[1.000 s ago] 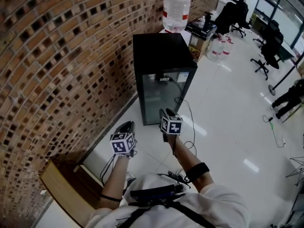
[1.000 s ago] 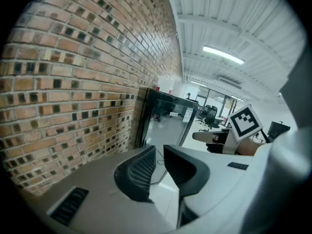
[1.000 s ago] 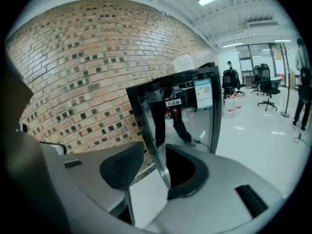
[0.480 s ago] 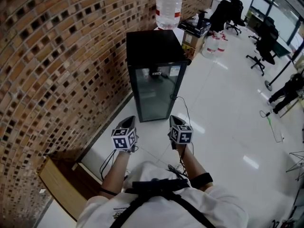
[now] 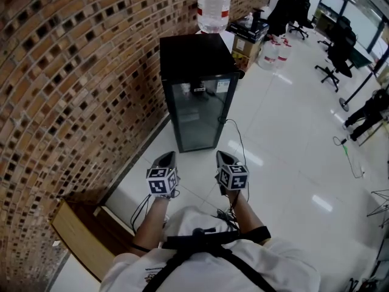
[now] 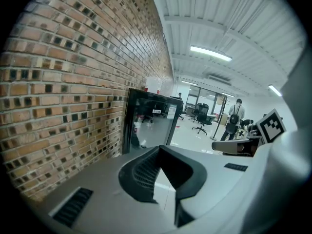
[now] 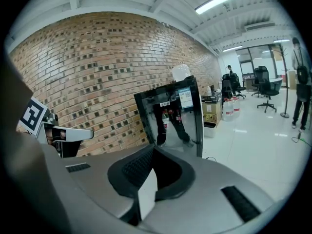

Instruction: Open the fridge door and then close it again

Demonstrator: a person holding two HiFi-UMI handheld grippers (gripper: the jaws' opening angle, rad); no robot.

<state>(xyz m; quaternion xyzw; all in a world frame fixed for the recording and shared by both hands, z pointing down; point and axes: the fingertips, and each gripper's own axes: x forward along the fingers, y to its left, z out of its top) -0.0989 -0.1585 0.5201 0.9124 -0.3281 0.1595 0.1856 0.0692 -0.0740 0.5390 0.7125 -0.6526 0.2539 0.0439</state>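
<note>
The fridge (image 5: 197, 96), a black upright cabinet with a glass door, stands on the white floor (image 5: 285, 139) at its edge along the brick wall (image 5: 73, 72). Whether its back touches the wall cannot be told from the head view. Its door lies flush with the cabinet front and looks closed, and in the right gripper view the glass reflects a pair of legs. A large water bottle (image 5: 213, 6) stands upside down just behind the fridge top. A dark cable (image 5: 240, 142) runs across the floor from the fridge's front right corner toward the person. The left gripper (image 5: 165, 158) and the right gripper (image 5: 223, 157) are held side by side in front of the person's chest, each pointing toward the fridge and slightly down, both well apart from it. The left gripper's fingers (image 6: 141, 172) are clenched together with nothing between them, only floor showing beyond the tips. The right gripper's fingers (image 7: 134, 167) are likewise clenched on nothing. Each gripper carries its marker cube (image 5: 161, 181) at the back, above the wrist. A low wooden box (image 5: 85, 236) sits against the wall at the person's left, and office chairs (image 5: 334, 59) stand far across the floor to the right.
</note>
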